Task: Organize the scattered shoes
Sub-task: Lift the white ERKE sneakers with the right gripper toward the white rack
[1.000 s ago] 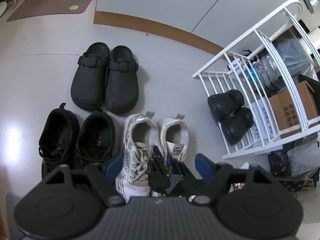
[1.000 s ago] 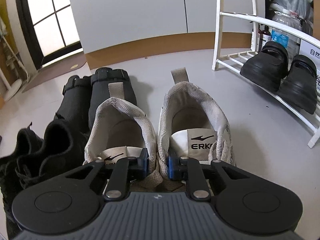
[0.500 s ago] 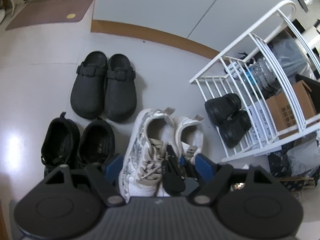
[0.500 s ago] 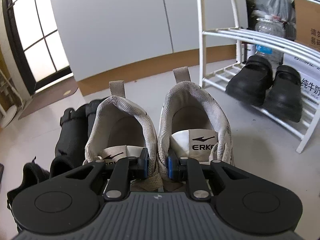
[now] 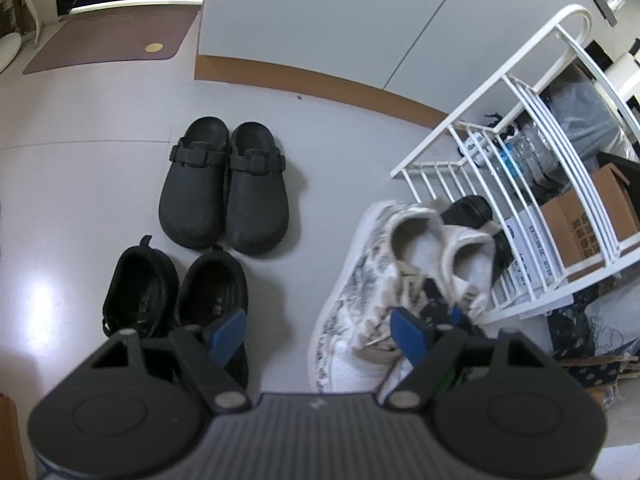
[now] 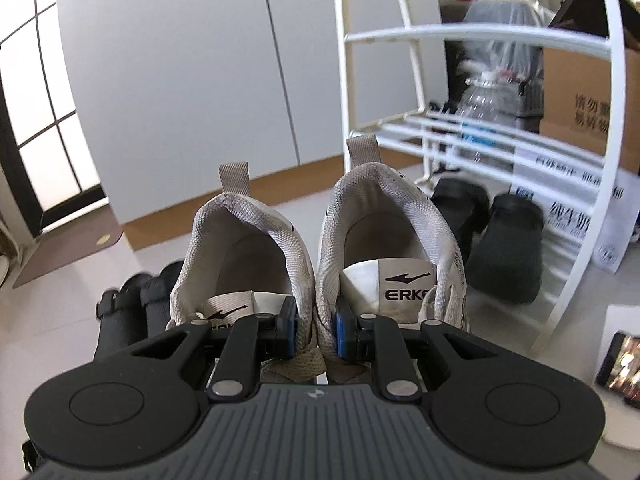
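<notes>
Moved: since a second ago the white sneakers (image 6: 316,248) have left their spot beside the black sneakers (image 5: 176,296) and now hang off the floor near the rack (image 6: 480,132); the clogs (image 5: 224,184) have stayed put.
Right gripper (image 6: 315,330): pressed nearly together, pinching the two inner collar walls of the white pair, one finger inside each shoe.
Left gripper (image 5: 320,332): spread wide, holding nothing, hovering over the bare floor.
Pair's place: in the air, heels pointing away from the right wrist camera, toward the rack's lower tier where two black shoes (image 6: 504,248) already sit.
Weight: probably light for a pair; one pinch carries both.
Stiffness: soft knit uppers with padded collars that fold under the pads; the soles look firmer.
Grip risk: fabric against fabric could creep, and the toes hang below the pinch, so the pair may swing or one shoe may slide free.
Best hold: the doubled collar walls as now, deep enough to catch both; the heel pull tabs (image 6: 234,178) are an alternative but would let the shoes dangle.
Fragility: none to speak of; a drop would only scatter them.
Rack: thin white bars, so the soles need to land flat across several bars.
</notes>
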A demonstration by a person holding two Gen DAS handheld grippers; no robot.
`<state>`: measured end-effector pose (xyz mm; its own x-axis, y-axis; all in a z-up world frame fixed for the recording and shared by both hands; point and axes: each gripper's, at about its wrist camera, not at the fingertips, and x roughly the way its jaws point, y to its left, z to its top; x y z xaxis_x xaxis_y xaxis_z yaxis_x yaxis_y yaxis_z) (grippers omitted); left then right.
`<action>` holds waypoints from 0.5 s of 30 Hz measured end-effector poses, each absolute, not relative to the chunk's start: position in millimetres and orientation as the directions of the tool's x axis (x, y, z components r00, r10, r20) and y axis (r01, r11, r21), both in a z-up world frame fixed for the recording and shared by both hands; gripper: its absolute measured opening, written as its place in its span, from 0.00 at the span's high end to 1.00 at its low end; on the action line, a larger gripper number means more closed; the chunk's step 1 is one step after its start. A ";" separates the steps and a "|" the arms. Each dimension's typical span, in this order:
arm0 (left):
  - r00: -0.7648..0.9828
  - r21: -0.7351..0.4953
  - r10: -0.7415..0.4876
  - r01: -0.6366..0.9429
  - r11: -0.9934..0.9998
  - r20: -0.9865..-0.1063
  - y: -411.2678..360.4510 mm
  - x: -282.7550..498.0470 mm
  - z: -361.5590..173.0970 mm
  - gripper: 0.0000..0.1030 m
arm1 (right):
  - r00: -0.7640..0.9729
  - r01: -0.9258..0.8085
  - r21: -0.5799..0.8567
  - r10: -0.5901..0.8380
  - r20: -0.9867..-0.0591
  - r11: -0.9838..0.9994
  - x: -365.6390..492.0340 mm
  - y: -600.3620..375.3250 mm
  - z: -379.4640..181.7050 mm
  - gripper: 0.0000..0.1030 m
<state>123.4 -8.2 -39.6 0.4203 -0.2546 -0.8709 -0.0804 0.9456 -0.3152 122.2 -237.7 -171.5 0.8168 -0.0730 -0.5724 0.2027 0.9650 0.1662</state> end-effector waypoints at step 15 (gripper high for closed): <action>0.437 -0.346 -0.285 -0.065 0.936 -0.853 3.4 119.7 -28.7 0.18 | 0.813 0.330 0.207 -0.166 -0.558 0.921 146.3 -292.1 -129.3 0.80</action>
